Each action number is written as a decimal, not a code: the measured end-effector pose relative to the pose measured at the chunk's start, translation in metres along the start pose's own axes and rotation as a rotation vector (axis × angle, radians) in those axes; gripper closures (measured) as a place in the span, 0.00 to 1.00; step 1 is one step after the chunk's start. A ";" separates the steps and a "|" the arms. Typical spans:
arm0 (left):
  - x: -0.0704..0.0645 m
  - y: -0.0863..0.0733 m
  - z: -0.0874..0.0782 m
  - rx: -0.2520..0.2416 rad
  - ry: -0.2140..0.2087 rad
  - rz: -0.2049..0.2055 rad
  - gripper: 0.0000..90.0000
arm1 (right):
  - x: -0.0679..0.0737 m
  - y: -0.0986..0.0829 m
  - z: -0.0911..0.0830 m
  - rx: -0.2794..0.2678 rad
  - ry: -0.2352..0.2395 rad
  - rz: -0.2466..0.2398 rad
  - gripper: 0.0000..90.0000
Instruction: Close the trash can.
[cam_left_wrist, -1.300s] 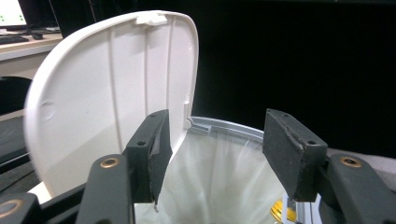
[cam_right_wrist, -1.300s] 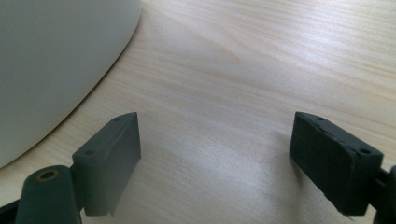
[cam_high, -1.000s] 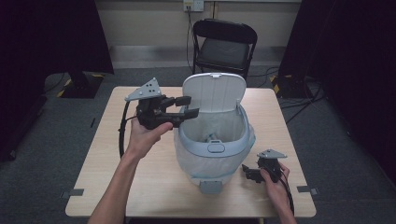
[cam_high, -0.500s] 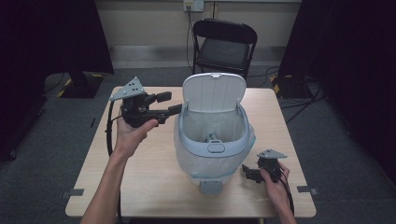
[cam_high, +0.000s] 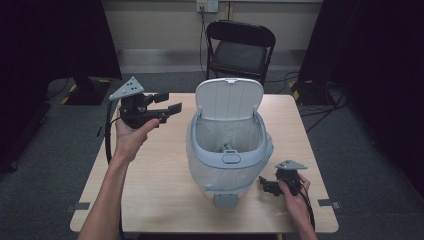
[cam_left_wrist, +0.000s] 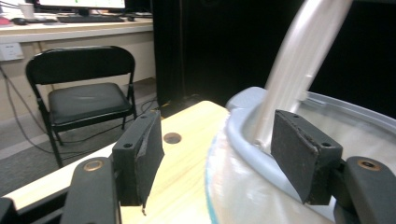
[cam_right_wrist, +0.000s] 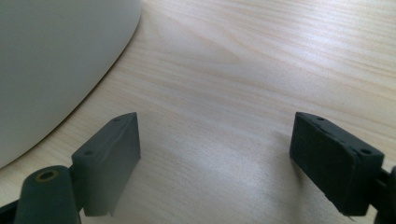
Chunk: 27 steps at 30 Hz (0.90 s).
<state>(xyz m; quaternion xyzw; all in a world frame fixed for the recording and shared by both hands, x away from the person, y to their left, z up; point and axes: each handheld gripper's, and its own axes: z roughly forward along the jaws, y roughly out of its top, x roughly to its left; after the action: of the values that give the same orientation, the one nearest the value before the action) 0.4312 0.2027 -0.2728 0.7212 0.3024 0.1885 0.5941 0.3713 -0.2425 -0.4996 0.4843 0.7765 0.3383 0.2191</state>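
A pale blue-grey pedal bin (cam_high: 227, 159) stands mid-table with its white lid (cam_high: 228, 99) tipped up and a white liner bag inside. Some small greyish item (cam_high: 225, 147) lies in the bag. My left gripper (cam_high: 169, 102) is held in the air to the left of the bin, open and empty, jaws pointing at it. In the left gripper view, the left gripper (cam_left_wrist: 217, 154) frames the bin's rim (cam_left_wrist: 254, 154) and raised lid (cam_left_wrist: 303, 51). My right gripper (cam_high: 264, 186) rests low on the table by the bin's right foot, open; its own view has the right gripper (cam_right_wrist: 215, 149) over bare wood beside the bin wall (cam_right_wrist: 56, 60).
The wooden table (cam_high: 150, 190) has free room to the left of and in front of the bin. A black folding chair (cam_high: 240, 47) stands behind the table's far edge. A pedal (cam_high: 226, 201) sticks out at the bin's front base.
My left gripper has drawn back leftward, away from the bin's rim, still open. The right gripper and the bin have not moved.
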 end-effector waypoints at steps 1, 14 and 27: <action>0.002 0.000 0.003 0.003 0.007 -0.002 0.36 | 0.000 0.000 0.000 0.000 0.000 0.001 0.17; 0.016 0.006 0.038 0.010 0.014 -0.035 0.33 | 0.000 0.000 0.000 -0.001 0.000 -0.001 0.17; 0.019 0.019 0.057 0.008 -0.051 -0.059 0.25 | 0.000 0.000 0.000 -0.001 0.003 0.002 0.16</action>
<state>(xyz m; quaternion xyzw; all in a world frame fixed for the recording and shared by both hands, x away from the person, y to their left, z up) 0.4850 0.1709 -0.2689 0.7190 0.3089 0.1511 0.6040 0.3714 -0.2427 -0.4997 0.4844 0.7763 0.3395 0.2178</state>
